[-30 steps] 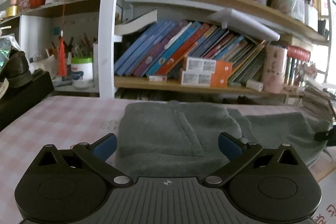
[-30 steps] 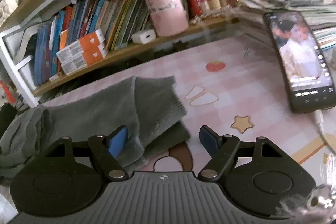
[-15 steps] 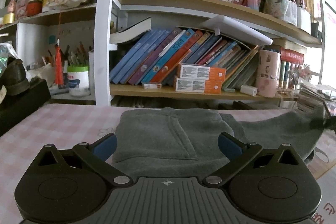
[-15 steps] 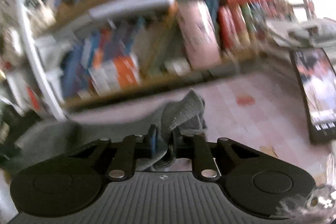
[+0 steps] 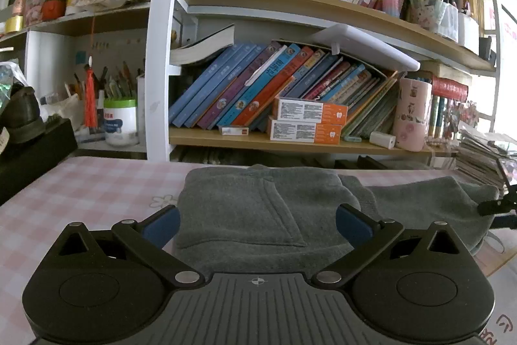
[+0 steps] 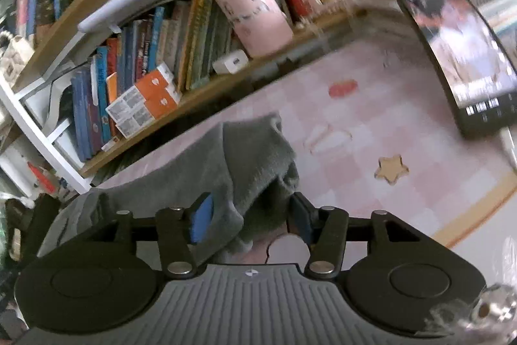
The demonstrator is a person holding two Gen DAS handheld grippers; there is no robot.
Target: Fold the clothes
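A grey fleece garment [image 5: 258, 209] lies partly folded on the pink checked tablecloth [image 5: 97, 183], a seam running across its top. My left gripper [image 5: 257, 223] hovers low over its near edge, open, with nothing between the blue pads. The garment's long end [image 6: 255, 157] reaches to the right. There my right gripper [image 6: 250, 215] stands open, with the bunched cloth end lying loosely between its fingers. The right gripper's tip [image 5: 496, 207] also shows at the left wrist view's right edge, by the cloth end.
A bookshelf [image 5: 290, 147] full of books, boxes and a pink cup [image 5: 413, 115] runs along the table's back. A lit phone [image 6: 465, 54] lies at the right, with stacked papers [image 5: 481, 160] behind. A black box [image 5: 29, 160] stands at the left.
My right gripper, shut on the cloth end half a second ago, has opened and dropped back toward the table. The left gripper has stayed open and tilted up slightly.
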